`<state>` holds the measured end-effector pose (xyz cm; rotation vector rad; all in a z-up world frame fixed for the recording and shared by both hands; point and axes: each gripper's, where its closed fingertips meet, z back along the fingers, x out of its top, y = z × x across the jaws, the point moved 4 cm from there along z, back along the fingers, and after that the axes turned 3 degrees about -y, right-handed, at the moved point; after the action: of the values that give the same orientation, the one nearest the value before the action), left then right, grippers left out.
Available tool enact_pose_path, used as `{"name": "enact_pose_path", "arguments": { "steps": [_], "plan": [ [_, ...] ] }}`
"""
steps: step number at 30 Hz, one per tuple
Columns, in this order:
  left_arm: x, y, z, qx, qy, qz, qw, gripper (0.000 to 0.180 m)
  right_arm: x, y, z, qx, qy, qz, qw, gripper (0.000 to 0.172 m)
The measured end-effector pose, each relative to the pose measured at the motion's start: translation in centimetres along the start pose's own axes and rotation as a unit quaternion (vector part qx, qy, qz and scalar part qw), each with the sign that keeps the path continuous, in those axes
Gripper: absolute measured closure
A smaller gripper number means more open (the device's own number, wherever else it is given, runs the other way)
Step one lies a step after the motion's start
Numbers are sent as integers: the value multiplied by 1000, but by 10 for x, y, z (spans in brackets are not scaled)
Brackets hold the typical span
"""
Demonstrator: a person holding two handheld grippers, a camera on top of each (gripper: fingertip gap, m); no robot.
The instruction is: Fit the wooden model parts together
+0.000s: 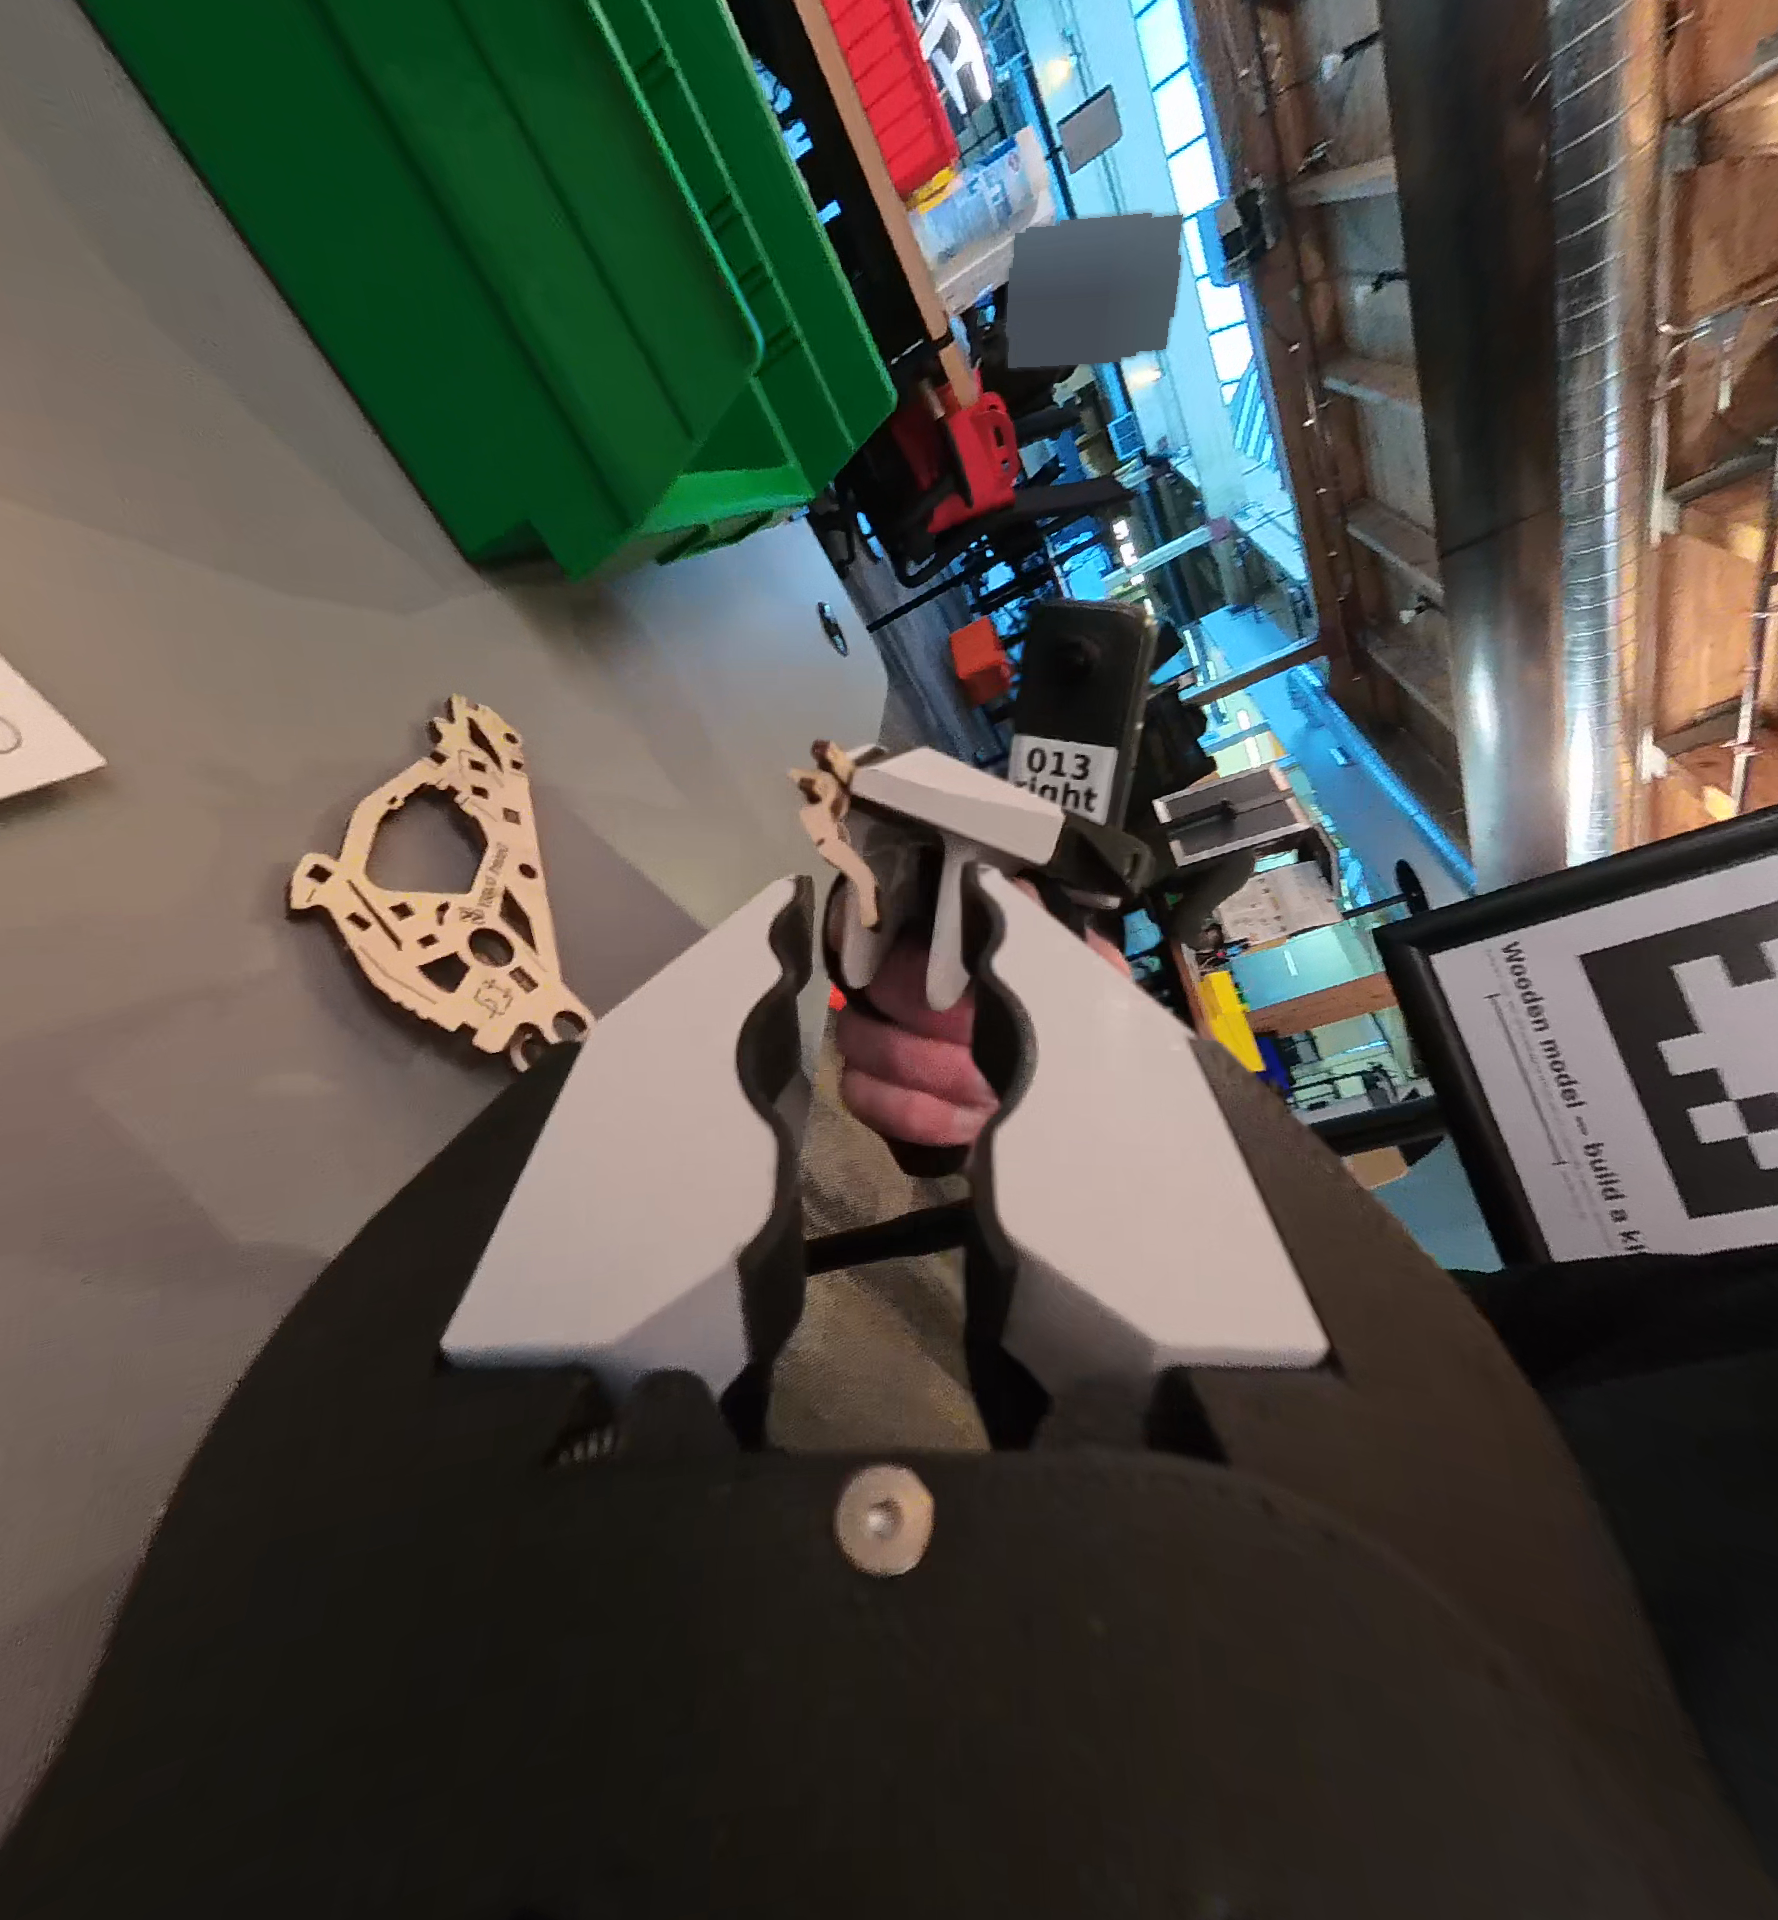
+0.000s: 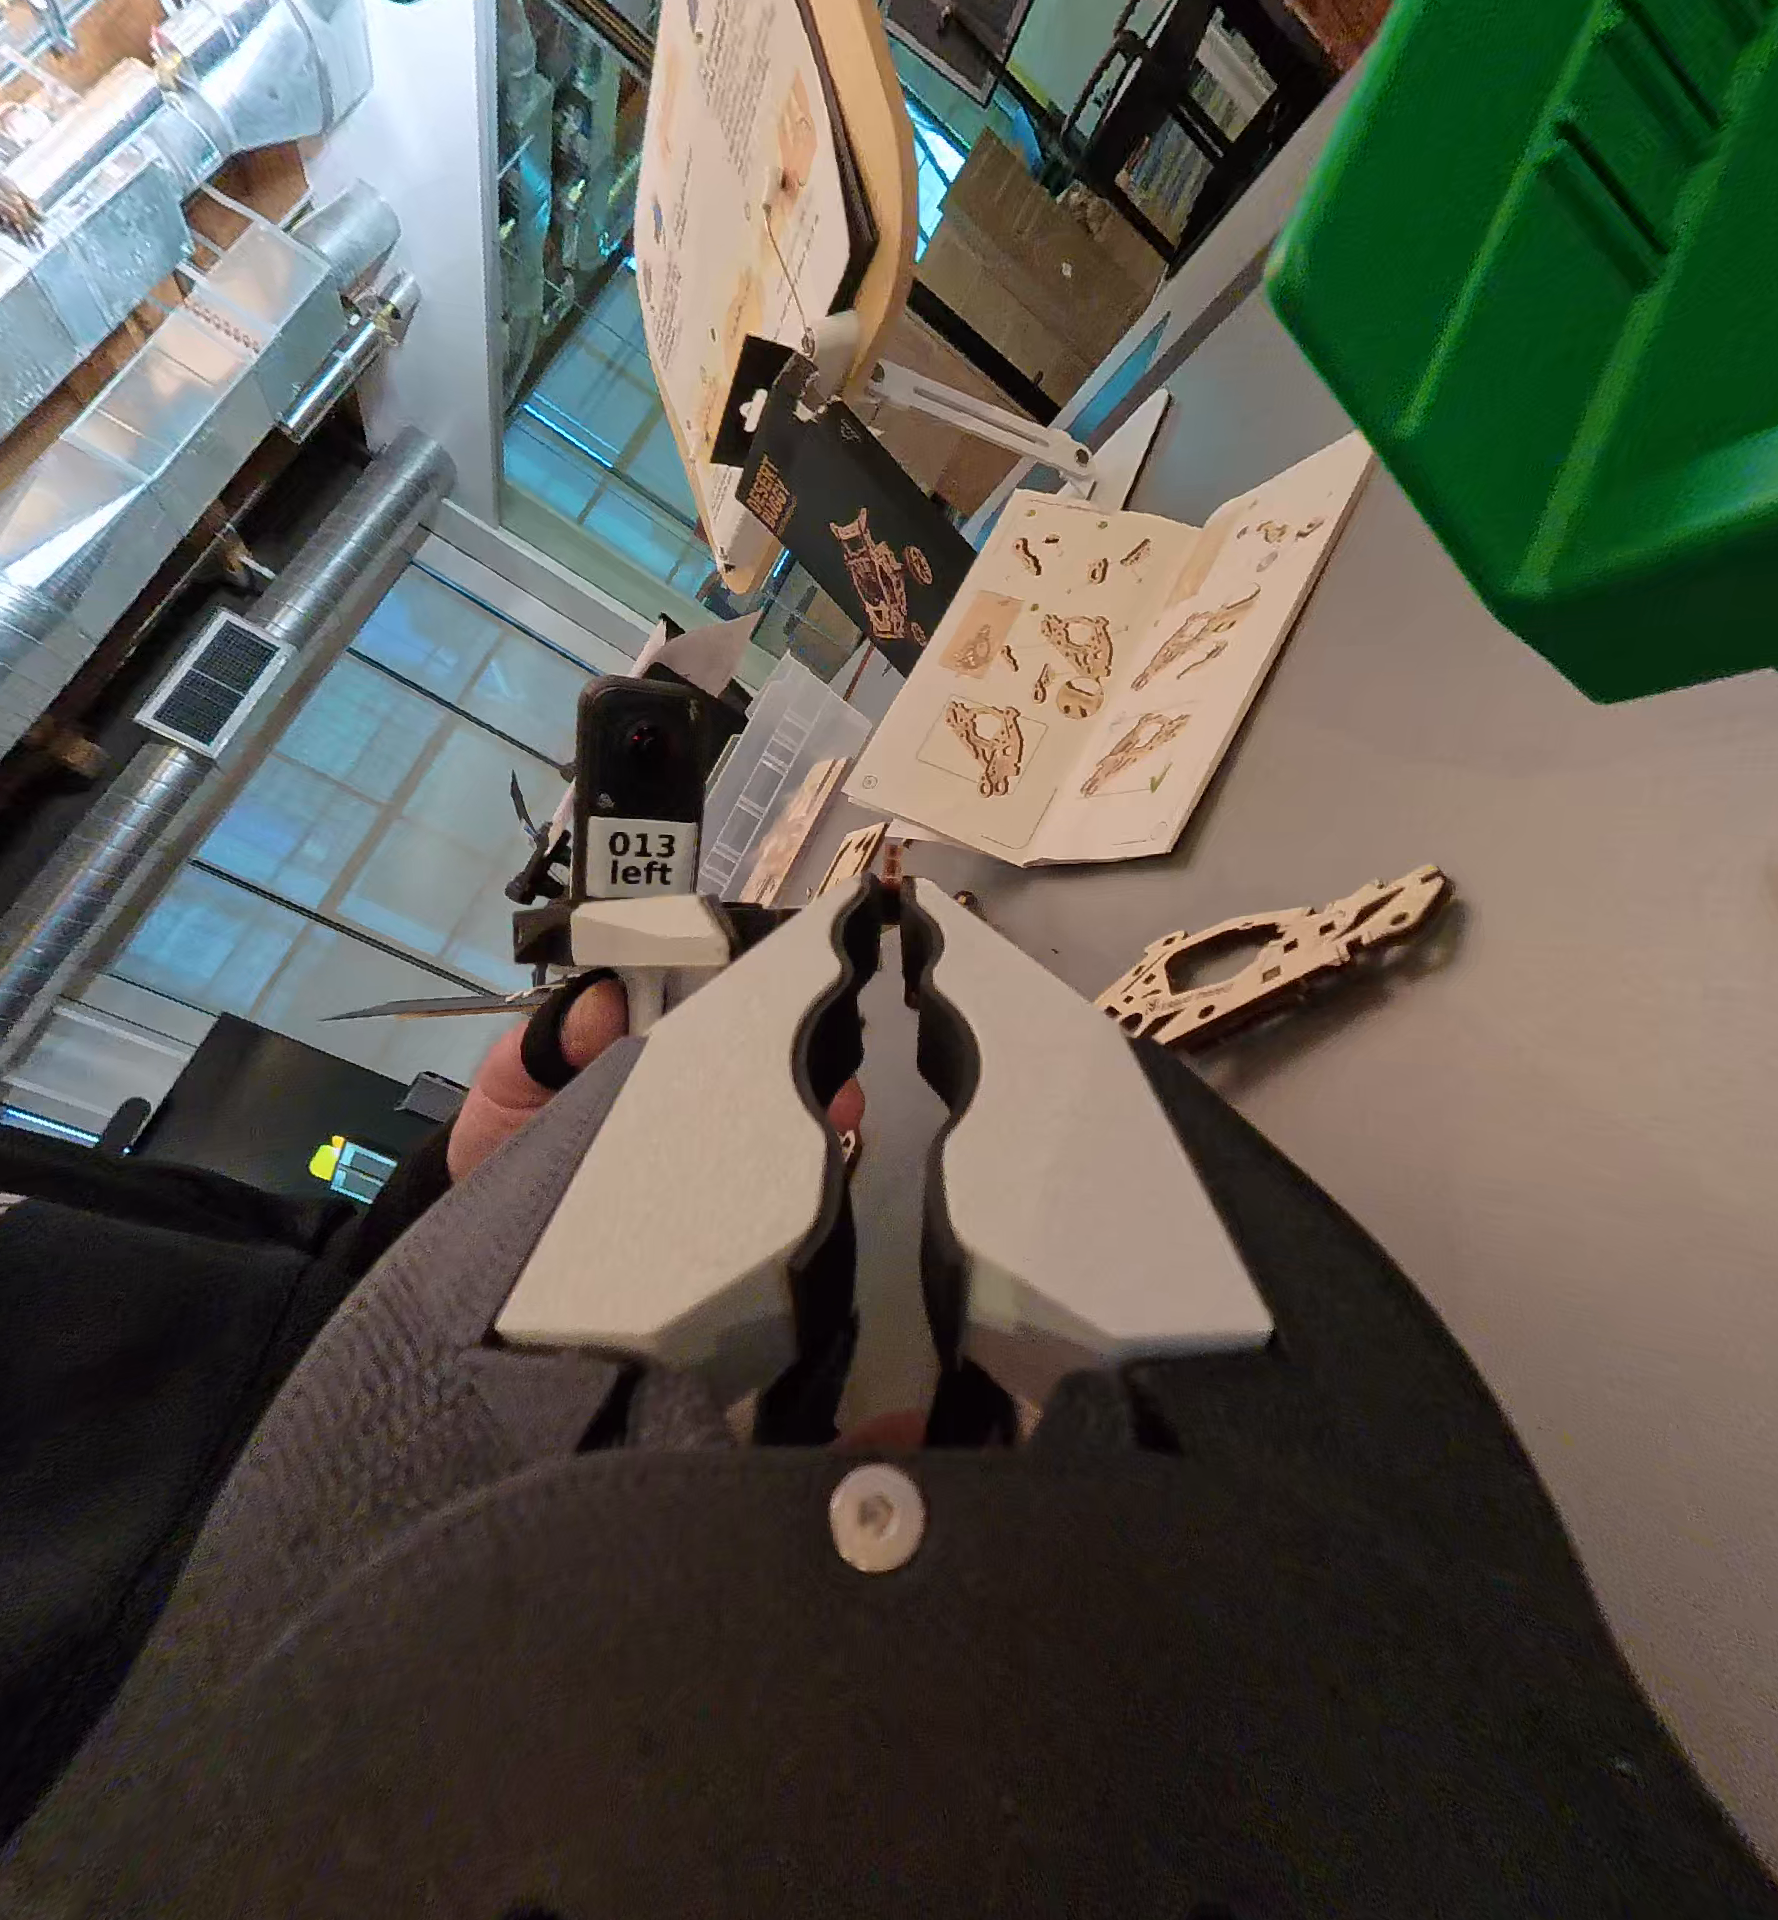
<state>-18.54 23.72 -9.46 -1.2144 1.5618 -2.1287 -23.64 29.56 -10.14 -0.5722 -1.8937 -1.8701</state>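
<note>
Grey table [image 1: 189, 520]; wooden part [image 1: 835, 831] half-hidden in right gripper's [image 2: 893, 902] jaws

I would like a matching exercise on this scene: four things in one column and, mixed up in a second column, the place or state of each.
Things:
1. large flat wooden part
2. small wooden piece
3. instruction booklet
4. green bin

Places or states:
A. lying open on the table
B. pinched in the right gripper
C. lying flat on the table, held by nothing
D. standing at the table's far side

Pairs: 1-C, 2-B, 3-A, 4-D
</note>
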Motion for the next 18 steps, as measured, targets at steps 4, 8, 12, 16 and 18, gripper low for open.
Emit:
{"name": "enact_pose_path", "arguments": {
  "steps": [4, 8, 12, 16, 18],
  "plan": [
    [1, -1, -2, -4, 1, 3, 1000, 166, 2, 5, 0, 3, -2, 14, 1000, 171],
    [0, -3, -4, -11, 1, 7, 1000, 177, 3, 7, 1, 12, -12, 7, 1000, 171],
    [1, -7, -2, -18, -4, 5, 1000, 178, 3, 11, 1, 28, -37, -5, 999, 172],
    [-1, -8, -2, -18, -8, 10, 1000, 179, 1, 12, 1, 20, -57, -1, 998, 172],
    [-1, -9, -2, -18, -9, 7, 1000, 179, 1, 14, 1, 18, -66, 0, 998, 172]
  ]
}}
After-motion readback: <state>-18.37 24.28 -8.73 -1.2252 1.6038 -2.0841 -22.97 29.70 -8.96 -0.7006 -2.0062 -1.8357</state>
